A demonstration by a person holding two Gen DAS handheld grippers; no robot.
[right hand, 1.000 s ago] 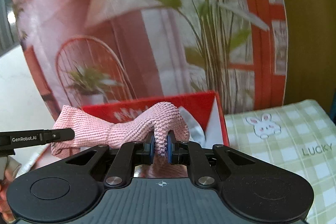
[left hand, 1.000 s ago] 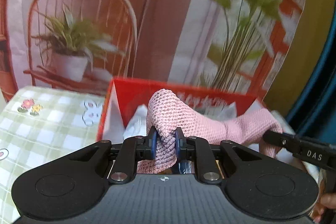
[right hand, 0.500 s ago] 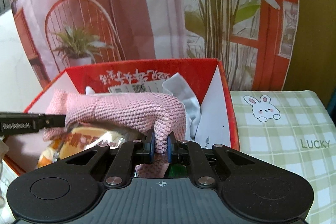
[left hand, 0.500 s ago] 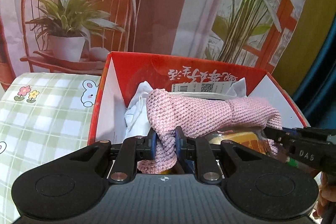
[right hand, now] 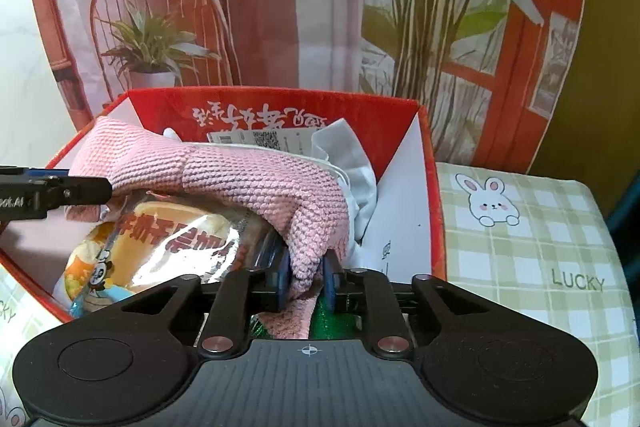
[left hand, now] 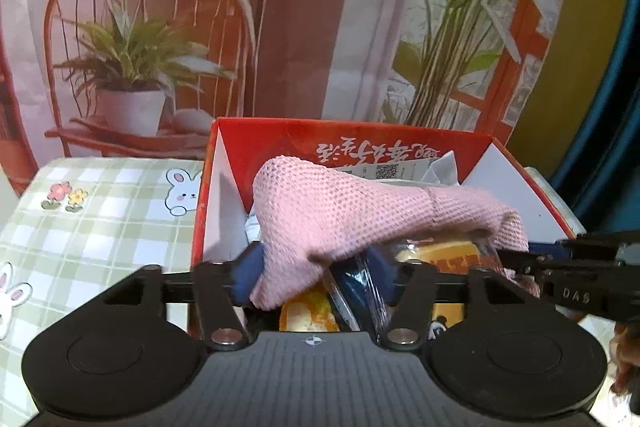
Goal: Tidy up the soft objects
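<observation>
A pink knitted cloth (left hand: 344,211) lies stretched across the inside of a red cardboard box (left hand: 360,143). My left gripper (left hand: 316,271) is open; the cloth's left end drapes between its spread jaws. My right gripper (right hand: 306,279) is still shut on the cloth's other end (right hand: 280,187) low inside the box (right hand: 424,163). Under the cloth sit a shiny orange snack bag (right hand: 160,239) and white fabric (right hand: 352,163). Each gripper shows at the edge of the other's view.
The box stands on a green checked tablecloth with bunny prints (right hand: 532,227), which also shows in the left wrist view (left hand: 100,219). A printed backdrop of a chair and plants (left hand: 160,47) hangs right behind the box. A green item (right hand: 332,323) lies under the right gripper.
Both grippers lowered the pink cloth from above the box down into it. The left gripper's jaws have opened and let go of the cloth; the right stays shut.
</observation>
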